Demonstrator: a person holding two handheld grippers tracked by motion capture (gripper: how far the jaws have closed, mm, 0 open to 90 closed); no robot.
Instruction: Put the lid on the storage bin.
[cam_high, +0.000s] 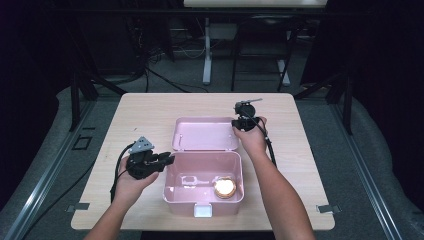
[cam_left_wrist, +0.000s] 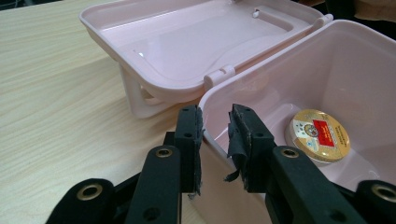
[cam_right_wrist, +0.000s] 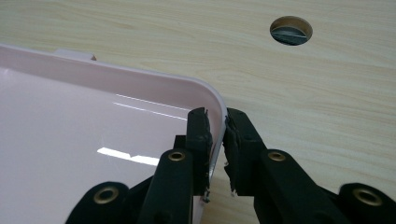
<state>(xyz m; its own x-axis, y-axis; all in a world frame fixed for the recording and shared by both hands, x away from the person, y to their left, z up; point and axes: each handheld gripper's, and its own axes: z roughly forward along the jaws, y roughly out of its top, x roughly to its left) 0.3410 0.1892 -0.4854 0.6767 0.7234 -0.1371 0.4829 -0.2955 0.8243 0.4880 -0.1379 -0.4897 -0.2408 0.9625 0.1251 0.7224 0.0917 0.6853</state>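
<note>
Pink box (cam_high: 202, 192) sits at table (cam_high: 145, 107) centre, lid (cam_high: 205, 134) laid open at 12 o'clock. Left gripper (cam_left_wrist: 215, 123) clamps the box wall at 9 o'clock; right gripper (cam_right_wrist: 218, 123) pinches the lid rim at 2 o'clock.

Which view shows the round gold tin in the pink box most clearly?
The left gripper view: the tin is close, and its gold face with a red label is plain. The high view shows it as a small glaring disc in the box. The right gripper view looks at the lid.
</note>
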